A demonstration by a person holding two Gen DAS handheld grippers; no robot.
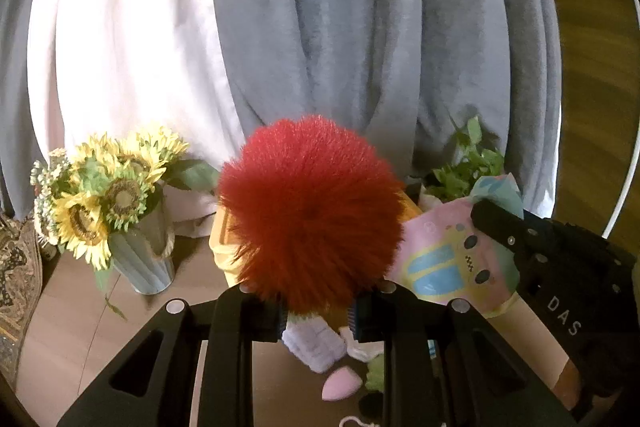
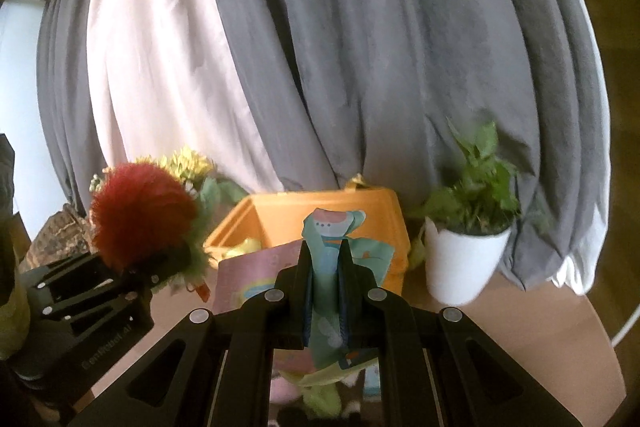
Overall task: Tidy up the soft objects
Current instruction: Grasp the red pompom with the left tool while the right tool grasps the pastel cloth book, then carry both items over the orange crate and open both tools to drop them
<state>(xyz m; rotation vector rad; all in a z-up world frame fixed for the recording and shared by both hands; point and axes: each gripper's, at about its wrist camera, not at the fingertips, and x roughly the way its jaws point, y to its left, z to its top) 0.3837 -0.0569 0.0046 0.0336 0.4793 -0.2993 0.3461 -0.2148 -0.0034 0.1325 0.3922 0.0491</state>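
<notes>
A fluffy red pompom [image 1: 312,211] is held up above the table, my left gripper [image 1: 318,307] shut on its lower part. The right wrist view shows that same pompom [image 2: 144,215] at the left. My right gripper [image 2: 326,255] is shut on a pastel printed cloth [image 2: 332,227] that hangs down between its fingers. In the left wrist view this cloth [image 1: 444,259] spreads out pink and blue, with the right gripper [image 1: 486,215] at its upper right edge. An open orange box [image 2: 360,211] stands just behind both held things; something yellow lies inside it.
Sunflowers in a ribbed pale vase [image 1: 140,259] stand at the left, a green plant in a white pot [image 2: 464,263] at the right. Grey and white curtains [image 2: 360,47] hang behind. A lavender fuzzy item [image 1: 316,347] and a pink sponge [image 1: 340,387] lie on the table below.
</notes>
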